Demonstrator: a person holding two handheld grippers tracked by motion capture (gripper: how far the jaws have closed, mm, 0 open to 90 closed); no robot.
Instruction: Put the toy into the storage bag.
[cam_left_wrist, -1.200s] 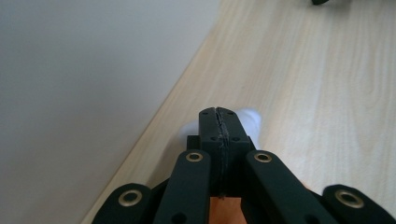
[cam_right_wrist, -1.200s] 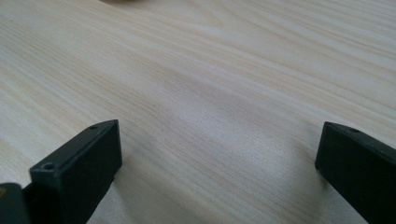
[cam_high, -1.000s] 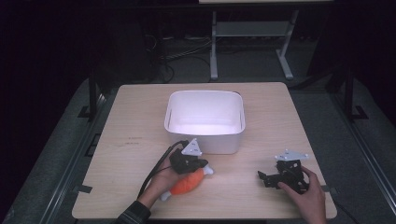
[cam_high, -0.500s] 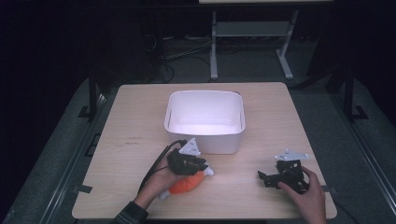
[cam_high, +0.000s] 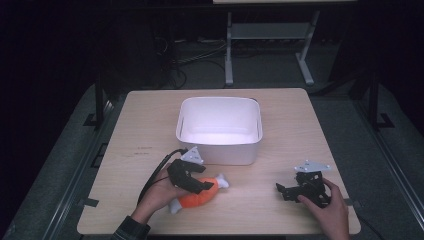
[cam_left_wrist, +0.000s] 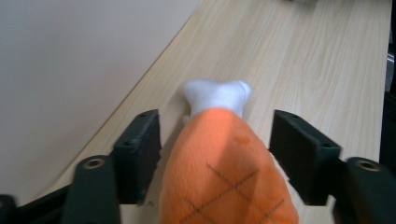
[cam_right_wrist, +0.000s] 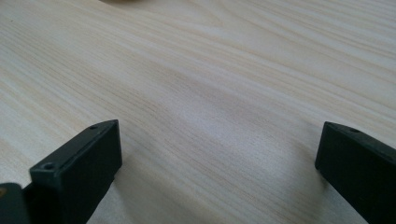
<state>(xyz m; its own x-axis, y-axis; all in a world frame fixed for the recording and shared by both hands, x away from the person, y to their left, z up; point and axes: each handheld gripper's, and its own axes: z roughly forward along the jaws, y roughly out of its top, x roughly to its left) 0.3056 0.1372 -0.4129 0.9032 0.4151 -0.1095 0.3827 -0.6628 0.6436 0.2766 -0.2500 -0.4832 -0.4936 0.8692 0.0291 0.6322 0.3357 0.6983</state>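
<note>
- High view, left item: left gripper (cam_high: 206, 186), over the near-left part of the table (cam_high: 150, 130). Jaws have just been opening and stand wide, one to each side of the plush drumstick (cam_high: 197, 198) with a gap showing both sides; nothing is gripped.
- Plush drumstick (cam_left_wrist: 229, 177): orange body lying on the wood between the left jaws, white bone end (cam_left_wrist: 217, 95) pointing ahead of them, just beside the near wall of the white bin (cam_high: 220, 150).
- White bin (cam_left_wrist: 70, 70): empty as far as can be seen, close on the left jaw's outer side.
- Right gripper (cam_high: 288, 190): resting near the table's near-right edge, well apart from the toy; jaws spread wide over bare wood (cam_right_wrist: 210, 107), empty.
- Handling note, as a judgement: the step looks like a release or regrip beside the bin. For a clean regrip, centre the orange body between the pads and close on its thick middle, not the tapering bone end, which would likely slip out.
</note>
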